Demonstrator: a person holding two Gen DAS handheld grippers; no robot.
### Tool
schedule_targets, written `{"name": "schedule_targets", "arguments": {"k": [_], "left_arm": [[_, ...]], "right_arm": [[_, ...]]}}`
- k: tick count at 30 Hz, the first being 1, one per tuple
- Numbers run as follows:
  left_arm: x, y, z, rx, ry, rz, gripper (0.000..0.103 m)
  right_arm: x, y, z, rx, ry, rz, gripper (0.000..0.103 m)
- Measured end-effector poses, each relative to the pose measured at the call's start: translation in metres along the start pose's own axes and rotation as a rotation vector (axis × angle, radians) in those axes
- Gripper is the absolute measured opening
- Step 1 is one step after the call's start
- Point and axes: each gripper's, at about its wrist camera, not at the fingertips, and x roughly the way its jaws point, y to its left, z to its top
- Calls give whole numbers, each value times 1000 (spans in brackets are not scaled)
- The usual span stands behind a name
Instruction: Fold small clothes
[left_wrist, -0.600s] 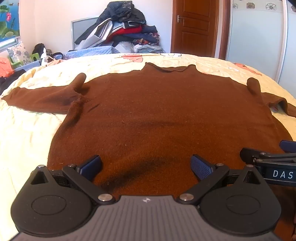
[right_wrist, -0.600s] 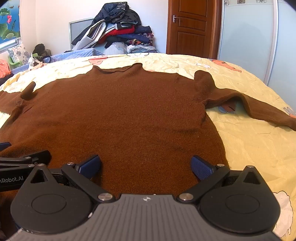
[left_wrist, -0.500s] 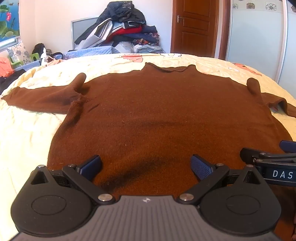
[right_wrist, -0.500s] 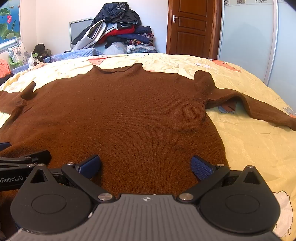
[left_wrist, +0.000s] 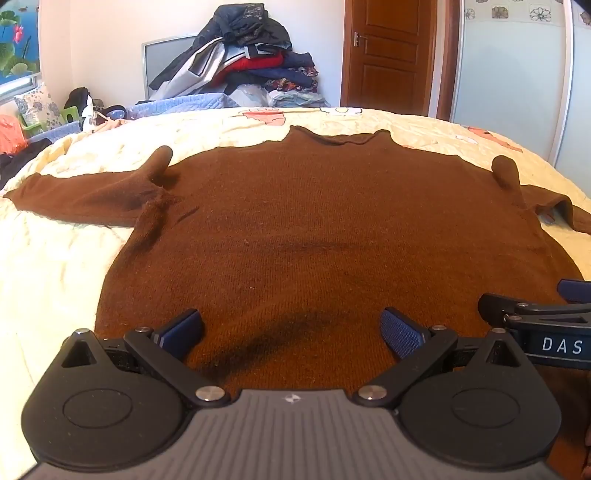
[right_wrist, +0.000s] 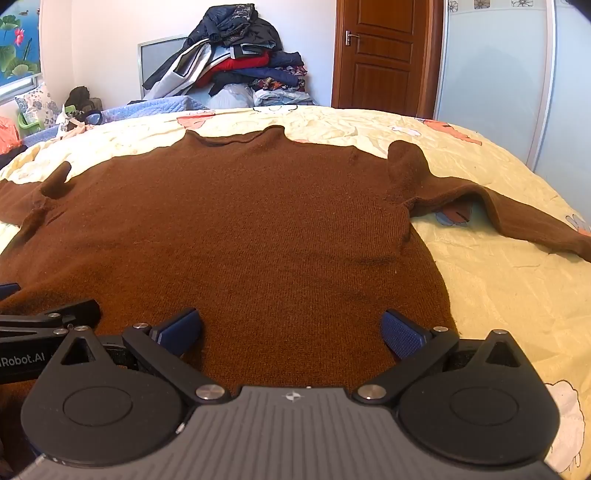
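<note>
A brown knit sweater (left_wrist: 314, 229) (right_wrist: 240, 229) lies spread flat on the bed, collar at the far side, both sleeves stretched out sideways. My left gripper (left_wrist: 291, 330) hovers over the near hem on the left half, open, its blue pads wide apart with nothing between them. My right gripper (right_wrist: 291, 330) stands likewise open above the hem's right half. Each gripper shows at the other view's edge: the right one (left_wrist: 535, 314) in the left wrist view, the left one (right_wrist: 48, 317) in the right wrist view.
The sweater rests on a pale yellow printed bedspread (left_wrist: 48, 266) (right_wrist: 509, 280). A heap of clothes (left_wrist: 243, 62) is piled against the far wall beyond the bed. A wooden door (right_wrist: 380, 55) and a sliding wardrobe panel (right_wrist: 495, 74) stand at the back right.
</note>
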Motion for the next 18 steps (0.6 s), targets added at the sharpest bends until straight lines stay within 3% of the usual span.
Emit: {"name": "schedule_targets", "arguments": {"k": [6, 9, 18], "left_arm": [[-3, 8, -1, -36, -11, -31, 103], [1, 1, 0, 2, 1, -6, 103], [0, 5, -1, -10, -3, -13, 103]], "right_arm": [[-3, -3, -1, 12, -5, 12, 103], [-2, 0, 0, -5, -2, -1, 103], [-1, 0, 0, -1, -3, 2, 103]]}}
